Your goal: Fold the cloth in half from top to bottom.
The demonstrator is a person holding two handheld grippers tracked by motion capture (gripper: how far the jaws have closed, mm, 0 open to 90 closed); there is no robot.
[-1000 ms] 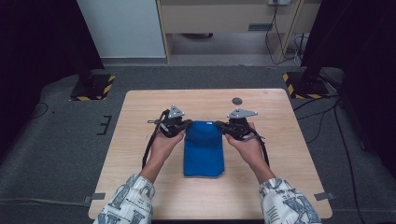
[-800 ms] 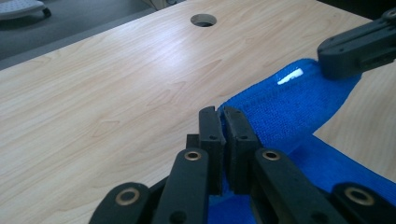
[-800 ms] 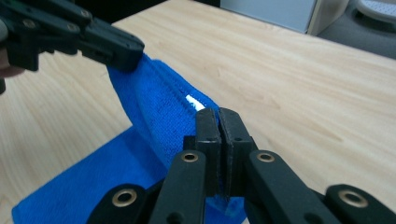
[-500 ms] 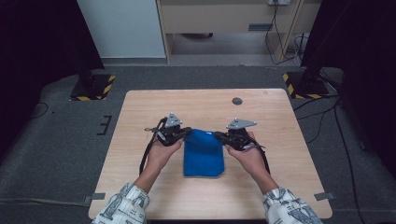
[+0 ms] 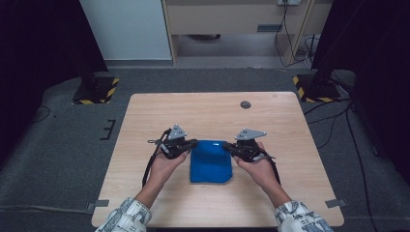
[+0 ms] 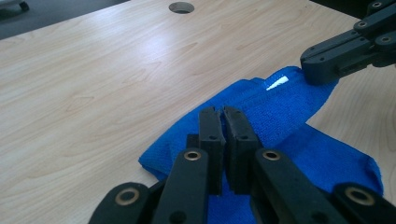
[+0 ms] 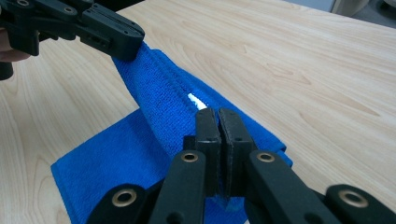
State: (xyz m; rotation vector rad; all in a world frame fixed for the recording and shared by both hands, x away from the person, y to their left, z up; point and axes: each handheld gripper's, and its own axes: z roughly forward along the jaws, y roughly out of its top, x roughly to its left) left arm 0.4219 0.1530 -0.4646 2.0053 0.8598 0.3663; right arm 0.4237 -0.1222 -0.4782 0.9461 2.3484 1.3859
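A bright blue cloth point(image 5: 210, 160) lies on the pale wood-grain table point(image 5: 203, 111), between black grippers.

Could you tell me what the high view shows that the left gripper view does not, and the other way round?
High view: the person's patterned sleeves, both hands, and the floor around the table. Left gripper view: the left tongs from close up, jaws shut on the blue cloth, and a small white tag near its raised edge. Both: the cloth pinched at two far corners by the left and right tongs, and the round hole in the wooden top.
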